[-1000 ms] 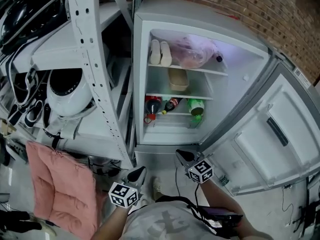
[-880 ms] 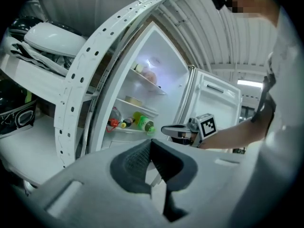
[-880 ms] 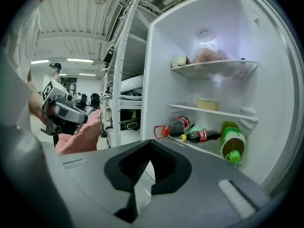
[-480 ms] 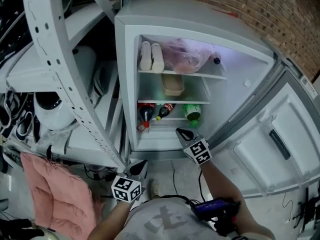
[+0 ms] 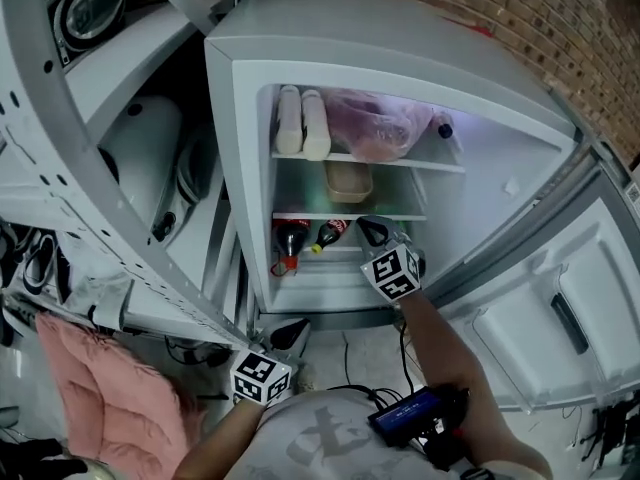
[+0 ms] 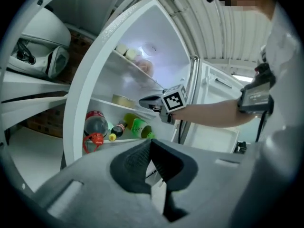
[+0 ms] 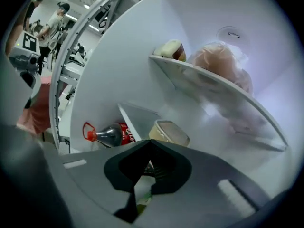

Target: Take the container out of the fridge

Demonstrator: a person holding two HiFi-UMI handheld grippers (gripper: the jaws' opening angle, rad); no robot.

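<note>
Container: beige lidded rectangular plastic container [image 5: 348, 180], on the middle shelf of the open white fridge [image 5: 232, 148].
Right gripper [image 5: 371, 230]: jaws together, empty, inside the fridge opening, near the container.
Left gripper [image 5: 292, 332]: jaws together, empty, low outside the fridge.

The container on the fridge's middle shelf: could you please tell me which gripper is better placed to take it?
Right. The right gripper is at the fridge opening, close to the container; the left gripper hangs low, outside the fridge.

beige container [image 5: 349, 181], white fridge [image 5: 380, 43] (red-capped bottle [image 5: 291, 238])
</note>
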